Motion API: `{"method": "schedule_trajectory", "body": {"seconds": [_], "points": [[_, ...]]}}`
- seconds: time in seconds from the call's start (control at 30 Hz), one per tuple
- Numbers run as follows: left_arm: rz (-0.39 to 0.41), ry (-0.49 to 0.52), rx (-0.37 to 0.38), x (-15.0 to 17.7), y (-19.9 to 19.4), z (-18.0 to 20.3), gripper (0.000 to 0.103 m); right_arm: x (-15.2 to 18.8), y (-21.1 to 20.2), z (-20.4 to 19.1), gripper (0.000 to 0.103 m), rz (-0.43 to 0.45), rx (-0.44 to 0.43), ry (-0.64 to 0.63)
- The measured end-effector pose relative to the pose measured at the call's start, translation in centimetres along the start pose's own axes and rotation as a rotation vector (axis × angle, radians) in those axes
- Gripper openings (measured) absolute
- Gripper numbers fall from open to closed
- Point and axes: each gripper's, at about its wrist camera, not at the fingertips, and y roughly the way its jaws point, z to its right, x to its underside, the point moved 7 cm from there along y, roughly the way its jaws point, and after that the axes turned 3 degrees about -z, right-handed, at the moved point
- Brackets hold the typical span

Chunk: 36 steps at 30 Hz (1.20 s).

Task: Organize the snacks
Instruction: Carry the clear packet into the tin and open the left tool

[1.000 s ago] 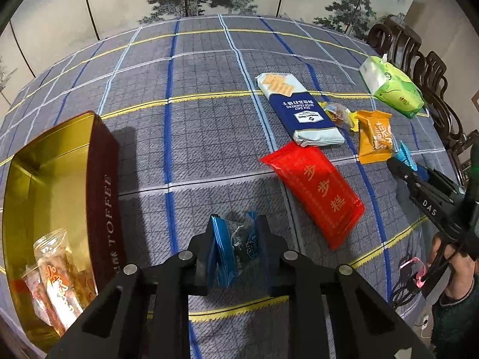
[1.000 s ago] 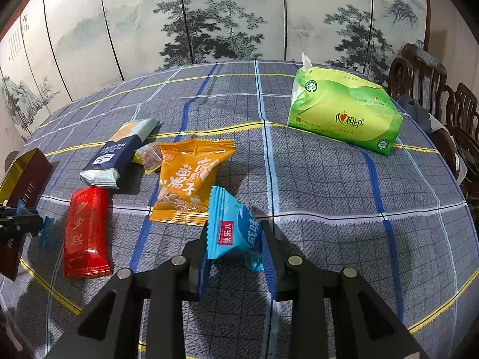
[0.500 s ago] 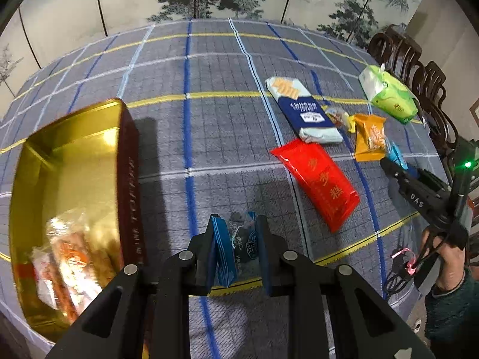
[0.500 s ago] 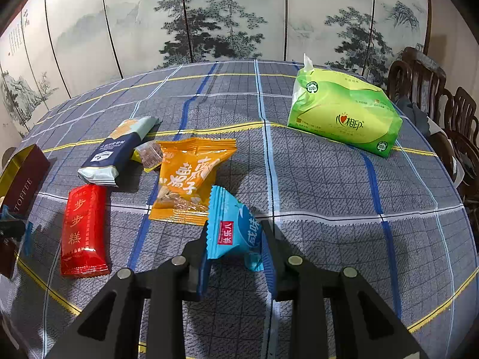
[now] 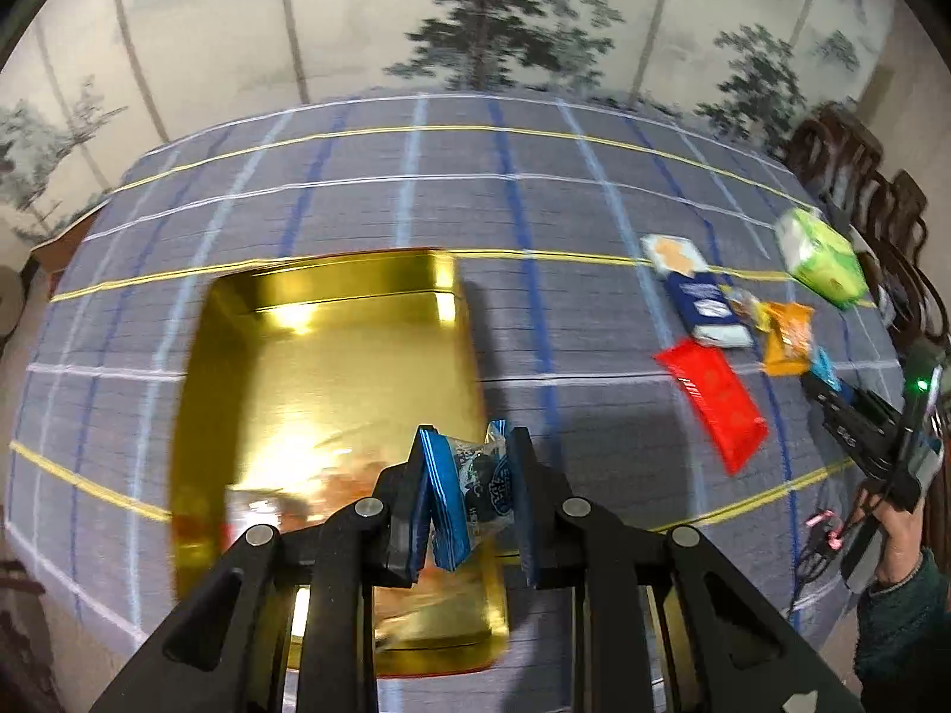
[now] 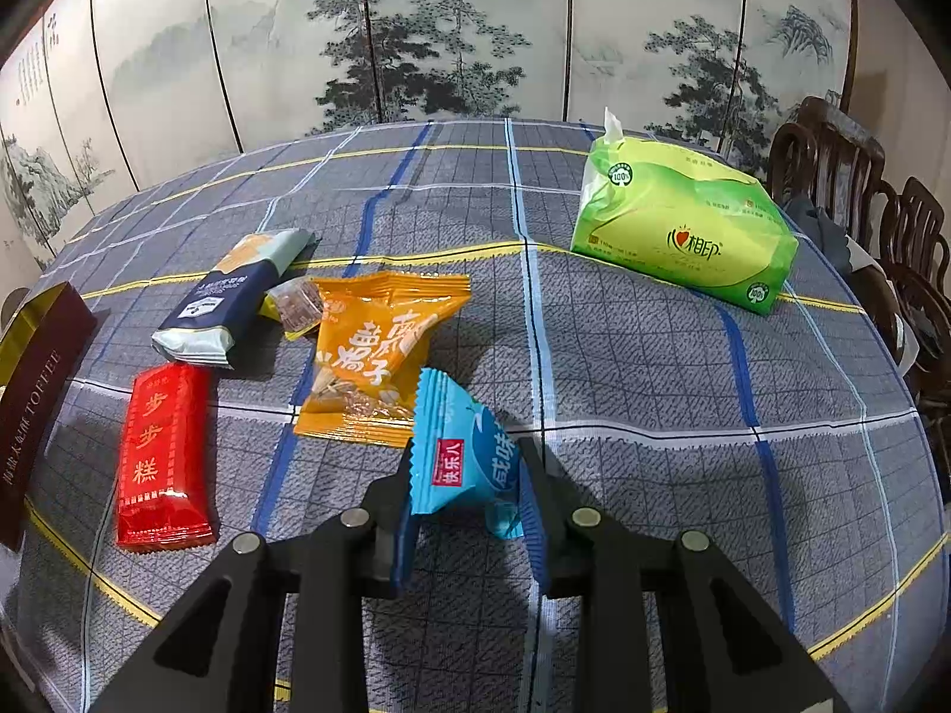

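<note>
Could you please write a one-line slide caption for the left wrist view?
Left gripper holds a blue snack over the gold tin.

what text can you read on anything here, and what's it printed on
"TOFFEE", after some Chinese characters too small to read: side of the dark red tin
"步步糕": red snack packet
"快乐人" and "咸味": light blue packet in the right gripper
"心相印" and "100%": green tissue pack
Large white characters on the orange packet: creased, not surely readable
Navy cracker packet: print too small
Dark blue packet in the left gripper: blurred
</note>
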Motion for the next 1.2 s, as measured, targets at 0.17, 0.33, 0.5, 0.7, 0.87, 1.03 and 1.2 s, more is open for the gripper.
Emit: {"method": "schedule_trajectory", "body": {"seconds": [0.17, 0.33, 0.5, 0.7, 0.87, 1.03, 1.2], "points": [[-0.006, -0.061, -0.048, 0.6, -0.4, -4.3, 0.021, 0.0, 0.0, 0.0, 0.029, -0.001, 0.012, -0.009], [-0.025, -0.107, -0.085, 1.7, -0.1, -7.7, 0.021, 0.0, 0.0, -0.1, 0.029, -0.002, 0.020, -0.015], [-0.049, -0.136, -0.108, 2.8, 0.4, -9.7, 0.021, 0.0, -0.1, 0.0, 0.029, -0.003, 0.023, -0.017], [-0.068, -0.160, -0.116, 3.7, 1.1, -11.2, 0.021, 0.1, -0.1, -0.1, 0.029, -0.003, 0.025, -0.019], [-0.073, -0.161, -0.129, 4.2, 1.4, -12.0, 0.021, 0.1, -0.1, 0.0, 0.029, -0.003, 0.031, -0.022], [-0.089, -0.165, -0.124, 5.1, 2.0, -12.5, 0.021, 0.1, -0.1, 0.0, 0.029, -0.003, 0.034, -0.024], [-0.091, -0.170, -0.118, 5.5, 2.3, -12.6, 0.023, 0.1, -0.1, 0.0, 0.029, -0.003, 0.036, -0.025]]}}
